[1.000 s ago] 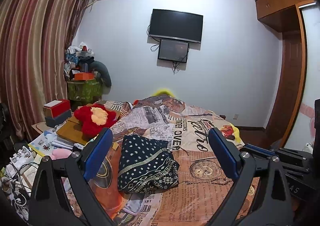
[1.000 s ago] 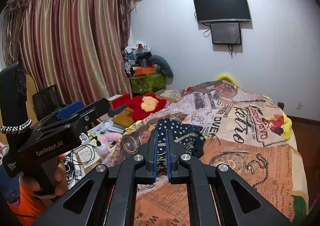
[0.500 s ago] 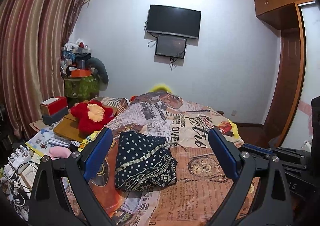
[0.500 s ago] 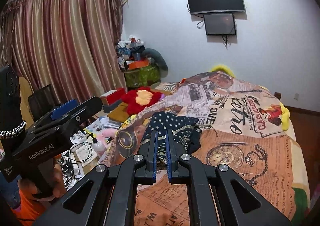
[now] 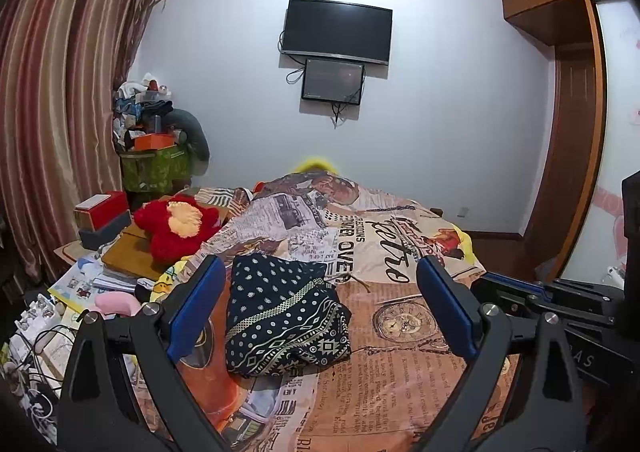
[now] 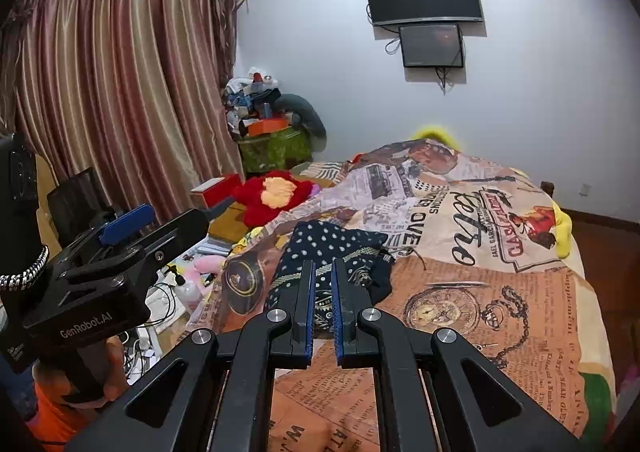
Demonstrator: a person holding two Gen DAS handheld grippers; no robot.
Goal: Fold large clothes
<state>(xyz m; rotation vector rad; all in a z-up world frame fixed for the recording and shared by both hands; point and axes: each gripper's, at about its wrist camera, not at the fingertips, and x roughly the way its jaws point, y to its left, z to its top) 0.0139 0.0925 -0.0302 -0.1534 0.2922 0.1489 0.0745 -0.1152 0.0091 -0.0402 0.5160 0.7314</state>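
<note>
We find the dark patterned garment [image 5: 284, 316] bunched on the bed [image 5: 408, 384], atop the newsprint bedspread. Left tool [image 5: 320, 304] stands wide open, clear of the cloth. Right tool [image 6: 321, 300] has its jaws drawn together, gripping nothing, poised above the garment's near edge.

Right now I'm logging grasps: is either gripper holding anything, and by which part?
Nothing is held. The left gripper stands open, the right gripper is shut on nothing; the dark blue dotted patterned garment lies on the bed.
</note>
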